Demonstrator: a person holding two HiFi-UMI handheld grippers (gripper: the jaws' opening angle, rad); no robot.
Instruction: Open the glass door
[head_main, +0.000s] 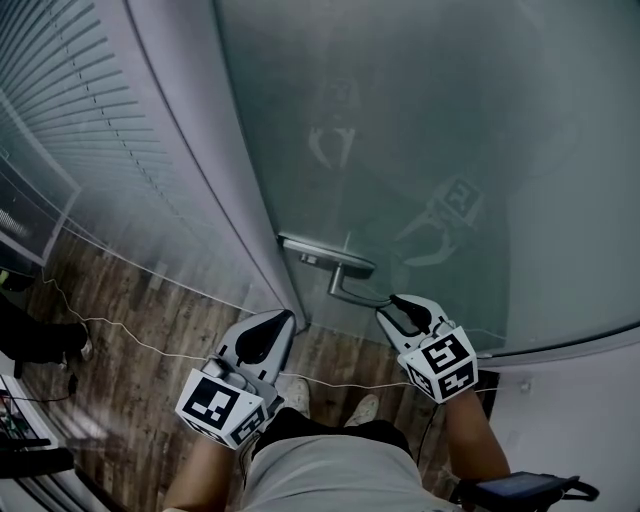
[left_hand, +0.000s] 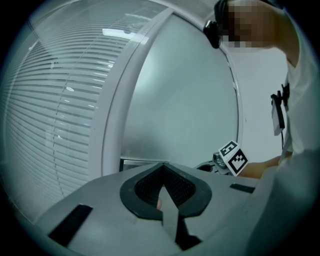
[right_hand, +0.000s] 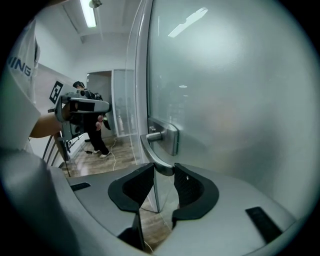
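The frosted glass door (head_main: 420, 130) stands closed, with a metal lever handle (head_main: 350, 290) on a plate near its left edge. My right gripper (head_main: 392, 306) reaches the free end of that lever. In the right gripper view the handle (right_hand: 159, 162) sits between the two pads, which press on its tip, so my right gripper (right_hand: 164, 173) is shut on it. My left gripper (head_main: 280, 322) hangs to the left of the handle, near the foot of the door frame (head_main: 215, 180), touching nothing. Its jaws meet at the tips in the left gripper view (left_hand: 164, 168).
A glass panel with horizontal blinds (head_main: 90, 110) stands left of the frame. A thin white cable (head_main: 150, 345) runs across the wooden floor, and a dark shoe (head_main: 62, 342) of another person shows at the left edge. My own feet (head_main: 292, 392) are close to the door.
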